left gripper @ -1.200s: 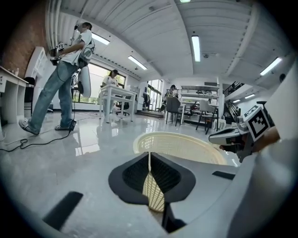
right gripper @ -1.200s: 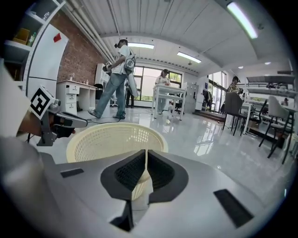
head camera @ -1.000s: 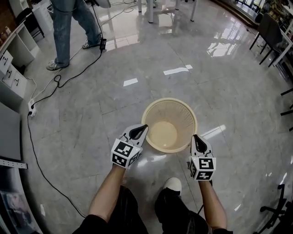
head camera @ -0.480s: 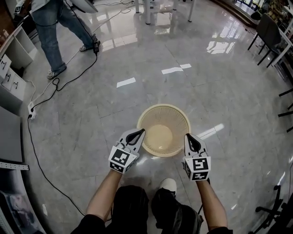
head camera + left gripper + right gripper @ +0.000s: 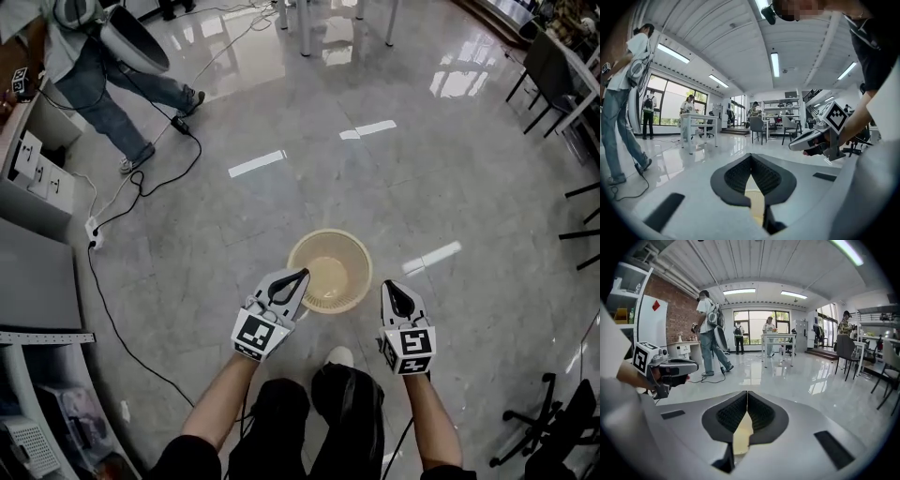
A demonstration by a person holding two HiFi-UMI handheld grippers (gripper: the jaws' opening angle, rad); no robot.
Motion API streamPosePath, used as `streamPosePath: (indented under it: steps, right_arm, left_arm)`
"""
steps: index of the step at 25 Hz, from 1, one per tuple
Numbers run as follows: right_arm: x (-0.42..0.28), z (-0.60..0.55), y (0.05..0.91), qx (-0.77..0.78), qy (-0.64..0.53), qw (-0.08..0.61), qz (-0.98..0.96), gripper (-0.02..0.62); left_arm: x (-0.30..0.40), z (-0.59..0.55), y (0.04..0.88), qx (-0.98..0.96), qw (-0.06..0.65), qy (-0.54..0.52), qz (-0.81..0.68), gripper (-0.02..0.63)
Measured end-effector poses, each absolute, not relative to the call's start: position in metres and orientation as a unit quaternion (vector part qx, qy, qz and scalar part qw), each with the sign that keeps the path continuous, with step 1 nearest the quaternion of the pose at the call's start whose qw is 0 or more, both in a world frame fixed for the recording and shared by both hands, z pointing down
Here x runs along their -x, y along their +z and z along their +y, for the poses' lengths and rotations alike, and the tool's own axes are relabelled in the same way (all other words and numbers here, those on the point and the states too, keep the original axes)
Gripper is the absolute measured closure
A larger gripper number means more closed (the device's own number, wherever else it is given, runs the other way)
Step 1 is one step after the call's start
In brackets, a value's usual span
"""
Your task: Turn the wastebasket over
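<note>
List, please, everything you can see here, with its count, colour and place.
wastebasket: one, beige, on the floor, mouth up
cable: one, black, floor at left
power strip: one, white, on the cable
bystander: one, blue jeans, top left
chairs: several, dark, right edge
shoe: one, white, below the wastebasket
left gripper: one, white and black, shut, empty
right gripper: one, same colours, shut, empty

Glossy grey floor; beige wastebasket standing mouth up; white power strip far left.
</note>
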State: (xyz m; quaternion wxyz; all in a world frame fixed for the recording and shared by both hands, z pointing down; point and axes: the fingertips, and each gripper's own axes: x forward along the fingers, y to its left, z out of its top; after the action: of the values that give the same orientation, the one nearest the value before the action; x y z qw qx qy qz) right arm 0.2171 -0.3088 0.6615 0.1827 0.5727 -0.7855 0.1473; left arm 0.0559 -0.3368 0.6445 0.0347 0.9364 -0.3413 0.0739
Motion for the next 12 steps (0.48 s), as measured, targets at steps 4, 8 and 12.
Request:
streamPosePath:
  steps: [4, 8, 12]
  right_arm:
    - [-0.214, -0.293, 0.562, -0.573, 0.165, 0.186, -0.781, 0.581]
    - [-0.202, -0.266, 0.461, -0.575, 0.180, 0.183, -0.777, 0.581]
    - [-0.183, -0.236, 0.372, -0.577, 0.180, 0.183, -0.775, 0.581]
  left_arm:
    - [-0.059, -0.326, 0.541, -0.939, 0.025, 0.081, -0.334, 0.600]
    - [-0.056, -0.303, 0.440, -0.939, 0.041, 0.084, -0.330, 0.600]
    - [-0.050, -0.273, 0.356, -0.939, 0.061, 0.077, -0.331, 0.598]
